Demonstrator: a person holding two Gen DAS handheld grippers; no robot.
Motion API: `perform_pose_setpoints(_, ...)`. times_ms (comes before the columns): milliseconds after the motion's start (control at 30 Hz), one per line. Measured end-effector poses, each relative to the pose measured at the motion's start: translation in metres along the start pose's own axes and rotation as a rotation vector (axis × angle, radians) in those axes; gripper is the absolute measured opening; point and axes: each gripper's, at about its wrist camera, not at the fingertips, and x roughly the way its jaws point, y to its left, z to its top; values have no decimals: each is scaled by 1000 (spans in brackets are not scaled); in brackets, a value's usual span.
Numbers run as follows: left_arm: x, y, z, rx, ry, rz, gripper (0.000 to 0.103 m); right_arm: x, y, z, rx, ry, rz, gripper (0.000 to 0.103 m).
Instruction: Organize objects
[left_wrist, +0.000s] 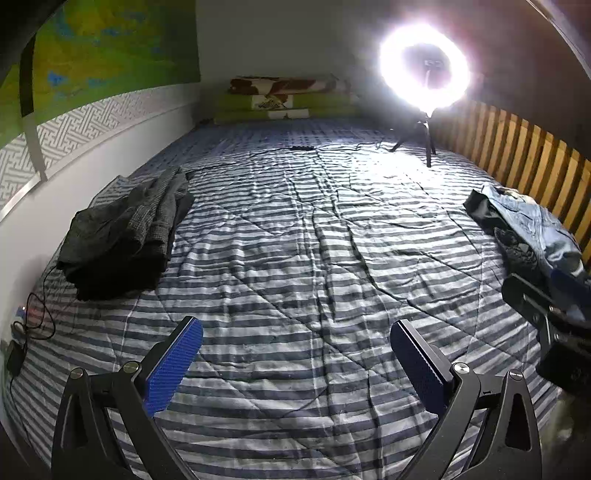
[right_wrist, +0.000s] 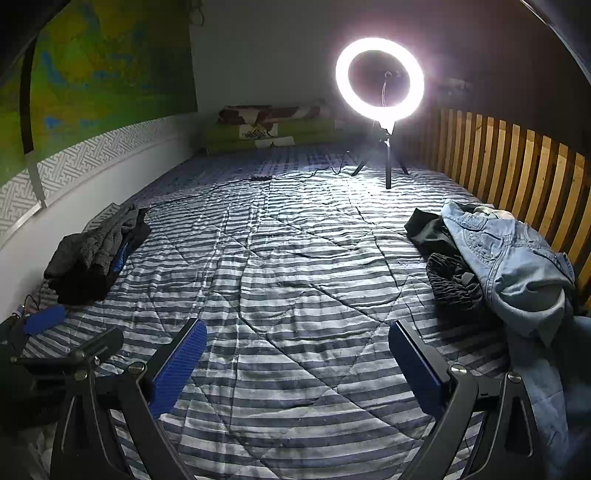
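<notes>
Two grippers hang over the striped quilt (left_wrist: 295, 258), jaws spread wide and holding nothing: the left gripper (left_wrist: 295, 354) and the right gripper (right_wrist: 297, 354), side by side and tilted down at bare bedding. Folded dark clothes (left_wrist: 122, 240) sit by the wall on the left; jeans (right_wrist: 517, 266) lie heaped over black garments (right_wrist: 454, 280) by the slatted rail (right_wrist: 517, 173). A ring light (right_wrist: 380, 79) glares from the far end.

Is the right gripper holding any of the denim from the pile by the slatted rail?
No: the right gripper is open over bare striped bedspread, and the denim lies apart, off to its right.
</notes>
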Motion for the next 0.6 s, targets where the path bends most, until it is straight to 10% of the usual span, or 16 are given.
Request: perform_pose_setpoints(600, 14, 20, 2, -29, 14, 17, 103, 13, 6, -6, -12, 36, -7, 97)
